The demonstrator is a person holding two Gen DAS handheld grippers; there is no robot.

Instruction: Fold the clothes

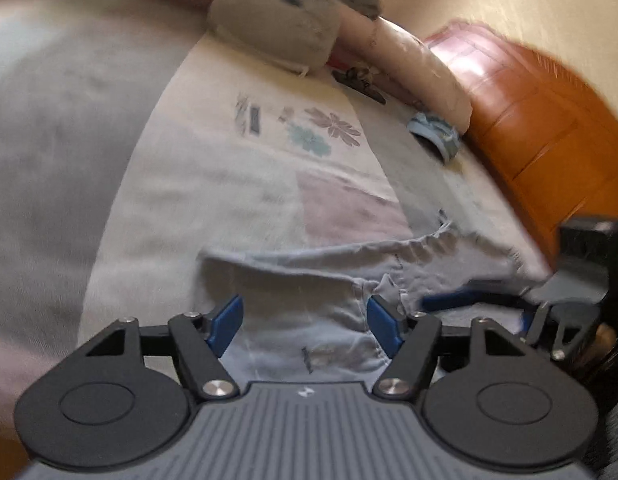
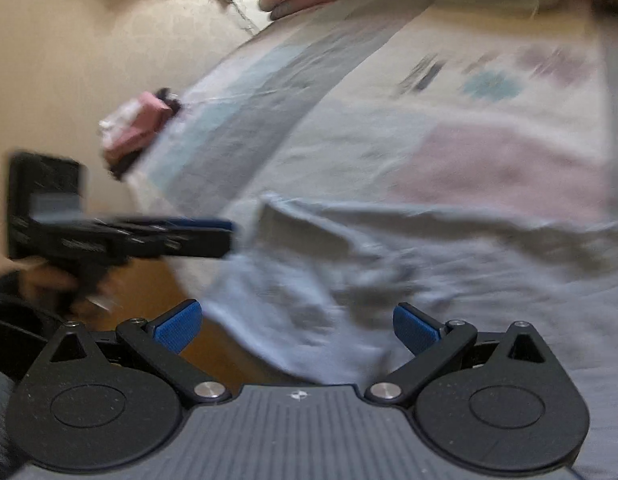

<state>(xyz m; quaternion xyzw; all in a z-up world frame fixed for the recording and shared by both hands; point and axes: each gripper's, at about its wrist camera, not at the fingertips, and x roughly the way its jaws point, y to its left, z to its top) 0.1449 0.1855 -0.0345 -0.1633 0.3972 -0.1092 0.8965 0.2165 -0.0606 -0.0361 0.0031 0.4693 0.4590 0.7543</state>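
A pale blue garment point(image 1: 309, 280) lies crumpled on the patterned bed sheet point(image 1: 229, 184). My left gripper point(image 1: 305, 324) hovers just over its near part, blue pads apart, cloth showing below the gap and neither pad pressing it. My right gripper point(image 1: 489, 304) enters from the right, low over the garment's right end. In the right wrist view the same garment point(image 2: 349, 280) spreads out ahead of my right gripper point(image 2: 297, 328), which is wide open and holds nothing. The left gripper point(image 2: 225, 236) shows side-on at the garment's left edge, blurred.
A grey plush toy point(image 1: 277, 20) and a rolled pink quilt point(image 1: 409, 60) lie at the head of the bed, against an orange wooden headboard point(image 1: 549, 128). A small blue-and-white cloth point(image 1: 433, 132) lies near it. A pink bundle point(image 2: 137, 128) sits at the bed's edge, above the floor.
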